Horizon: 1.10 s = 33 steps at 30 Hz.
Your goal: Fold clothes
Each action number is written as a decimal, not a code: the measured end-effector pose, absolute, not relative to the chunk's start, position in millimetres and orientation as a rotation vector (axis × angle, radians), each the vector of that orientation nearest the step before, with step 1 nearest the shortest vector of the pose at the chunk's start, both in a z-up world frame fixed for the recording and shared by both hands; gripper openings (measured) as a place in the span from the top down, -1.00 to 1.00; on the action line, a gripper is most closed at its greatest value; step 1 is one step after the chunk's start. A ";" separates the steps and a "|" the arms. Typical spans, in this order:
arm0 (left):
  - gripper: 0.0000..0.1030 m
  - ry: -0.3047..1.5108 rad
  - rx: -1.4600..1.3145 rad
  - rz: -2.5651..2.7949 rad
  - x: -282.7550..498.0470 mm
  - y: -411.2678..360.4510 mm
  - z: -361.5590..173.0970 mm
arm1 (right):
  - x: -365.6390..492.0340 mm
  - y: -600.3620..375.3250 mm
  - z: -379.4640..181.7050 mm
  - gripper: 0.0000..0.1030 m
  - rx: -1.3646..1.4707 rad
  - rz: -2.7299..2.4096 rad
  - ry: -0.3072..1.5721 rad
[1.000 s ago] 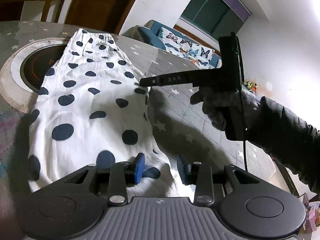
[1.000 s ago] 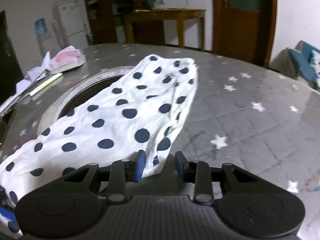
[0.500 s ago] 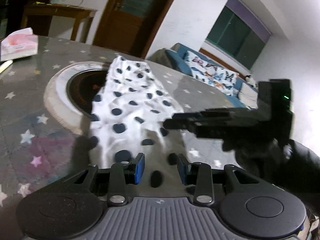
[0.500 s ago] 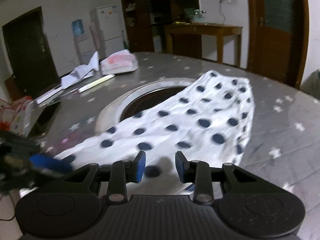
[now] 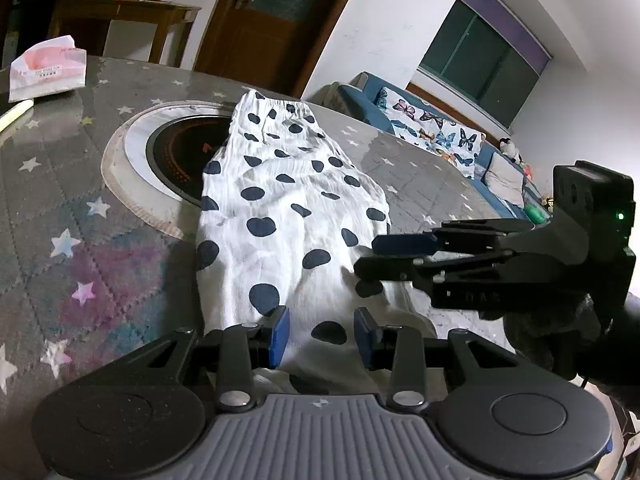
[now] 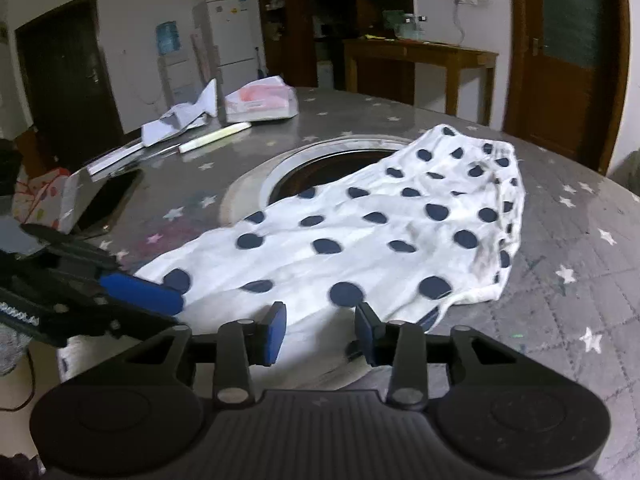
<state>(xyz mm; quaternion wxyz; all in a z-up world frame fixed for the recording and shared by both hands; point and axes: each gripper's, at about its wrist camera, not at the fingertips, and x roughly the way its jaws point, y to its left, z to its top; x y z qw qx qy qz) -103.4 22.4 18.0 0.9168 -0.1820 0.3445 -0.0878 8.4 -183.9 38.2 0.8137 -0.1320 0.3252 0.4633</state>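
My left tool point(image 5: 319, 336) and right tool point(image 6: 320, 332) both stood agape, gripping nothing, over the near hem of the spotted garment point(image 5: 280, 216), which lay lengthwise on the desk point(image 5: 60, 208). Fold stage undeterminable; any pinch required both hem corners.

The garment point(image 6: 380, 232) lies on the counter point(image 6: 560, 240), its far part overlapping the round inset point(image 6: 328, 160). Beyond the inset sits a tissue pack point(image 6: 260, 100). Both tongs, left point(image 5: 320, 330) and right point(image 6: 320, 328), are at the garment's near end.
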 end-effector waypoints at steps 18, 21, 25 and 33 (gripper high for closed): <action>0.15 0.690 -0.384 -0.220 -95.4 20.8 32.3 | 127.0 -157.6 57.2 0.25 -0.227 0.830 0.671; 0.14 0.691 -0.387 -0.231 -91.6 19.8 33.1 | 167.9 -145.2 51.6 0.27 -0.201 0.764 0.668; 0.14 0.702 -0.393 -0.243 -85.4 19.6 31.5 | 219.2 -133.9 39.3 0.27 -0.146 0.669 0.677; 0.14 0.731 -0.420 -0.253 -74.4 24.2 25.2 | 293.8 -122.5 17.0 0.26 -0.037 0.609 0.733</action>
